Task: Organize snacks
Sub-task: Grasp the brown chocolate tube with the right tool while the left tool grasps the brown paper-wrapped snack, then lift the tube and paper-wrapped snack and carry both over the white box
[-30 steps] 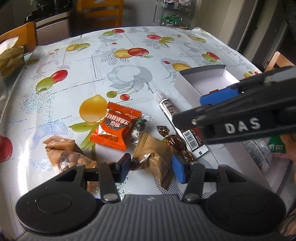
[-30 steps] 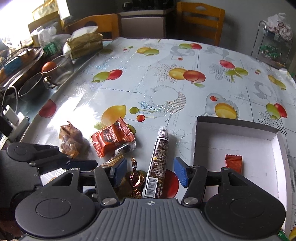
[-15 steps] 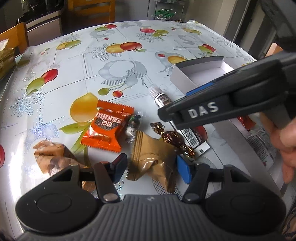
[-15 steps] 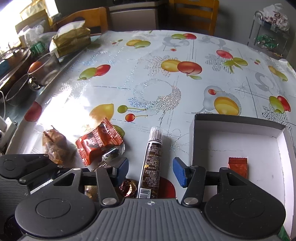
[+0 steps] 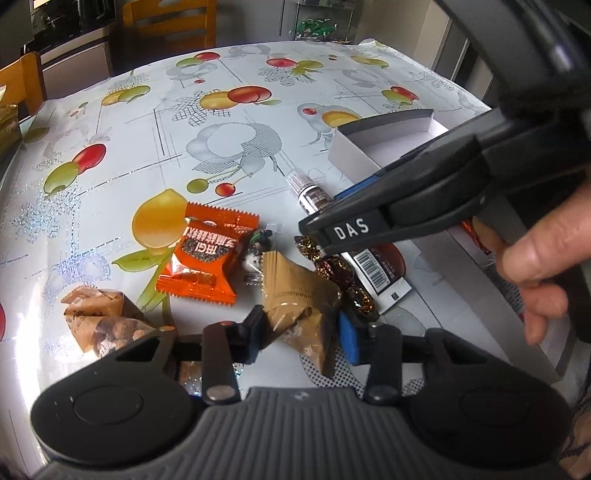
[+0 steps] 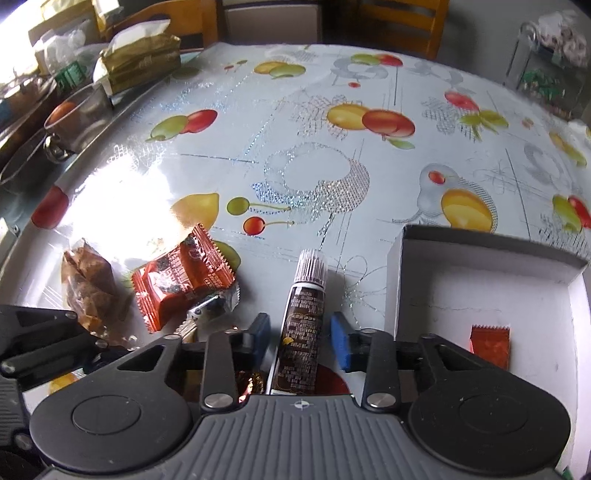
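Snacks lie at the near edge of the fruit-print table. My left gripper [image 5: 301, 334] is open, its jaws either side of a tan wrapped snack [image 5: 299, 295]. An orange packet [image 5: 205, 258] and a second tan snack [image 5: 99, 319] lie to its left, foil candies [image 5: 343, 275] to its right. My right gripper [image 6: 299, 338] is open, its jaws straddling a long brown-and-white snack tube [image 6: 304, 317]; it also shows in the left wrist view [image 5: 351, 229]. A white box [image 6: 480, 295] at right holds a small orange packet [image 6: 489, 345].
Wooden chairs [image 6: 399, 26] stand at the far side. Bags, a metal bowl [image 6: 77, 114] and clutter sit along the table's left edge. A wire rack [image 6: 546, 66] stands at far right. The person's hand [image 5: 543, 266] holds the right gripper.
Both grippers have moved forward and down. The tan snack now sits between my left jaws, and the tube sits deeper between my right jaws. Both stay open.
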`<state>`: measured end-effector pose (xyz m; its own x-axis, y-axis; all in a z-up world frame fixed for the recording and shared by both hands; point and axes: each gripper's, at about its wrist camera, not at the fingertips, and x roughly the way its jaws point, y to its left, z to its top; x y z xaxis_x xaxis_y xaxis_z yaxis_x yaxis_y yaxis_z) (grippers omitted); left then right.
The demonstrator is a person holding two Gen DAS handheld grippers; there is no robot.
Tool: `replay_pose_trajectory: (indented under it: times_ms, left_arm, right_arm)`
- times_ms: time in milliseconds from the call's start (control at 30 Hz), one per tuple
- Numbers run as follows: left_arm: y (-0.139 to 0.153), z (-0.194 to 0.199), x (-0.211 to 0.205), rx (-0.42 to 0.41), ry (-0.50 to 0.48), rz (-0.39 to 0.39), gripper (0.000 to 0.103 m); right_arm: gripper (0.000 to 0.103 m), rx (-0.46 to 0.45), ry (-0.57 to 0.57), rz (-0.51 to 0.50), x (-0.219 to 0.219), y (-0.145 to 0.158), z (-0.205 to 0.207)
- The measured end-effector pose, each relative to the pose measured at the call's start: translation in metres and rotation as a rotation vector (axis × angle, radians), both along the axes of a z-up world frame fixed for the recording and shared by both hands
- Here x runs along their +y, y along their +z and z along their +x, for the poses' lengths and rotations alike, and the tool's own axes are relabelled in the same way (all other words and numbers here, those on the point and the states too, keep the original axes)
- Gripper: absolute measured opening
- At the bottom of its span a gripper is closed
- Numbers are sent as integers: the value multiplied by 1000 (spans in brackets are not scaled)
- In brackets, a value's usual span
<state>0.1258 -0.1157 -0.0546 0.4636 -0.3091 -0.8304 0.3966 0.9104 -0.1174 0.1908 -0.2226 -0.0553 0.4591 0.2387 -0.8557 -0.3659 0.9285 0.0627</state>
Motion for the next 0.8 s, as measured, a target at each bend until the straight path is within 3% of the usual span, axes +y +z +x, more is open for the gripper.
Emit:
replay_pose_trajectory:
  times_ms: [367,800]
  left_arm:
    - [9,-6,3,-15,22,2,36]
    - [30,-26,-1,-69,33,19,36]
  right_arm:
    - [25,-20,31,16,3,5,-6]
    - [25,-108,20,78,-11,37,-32]
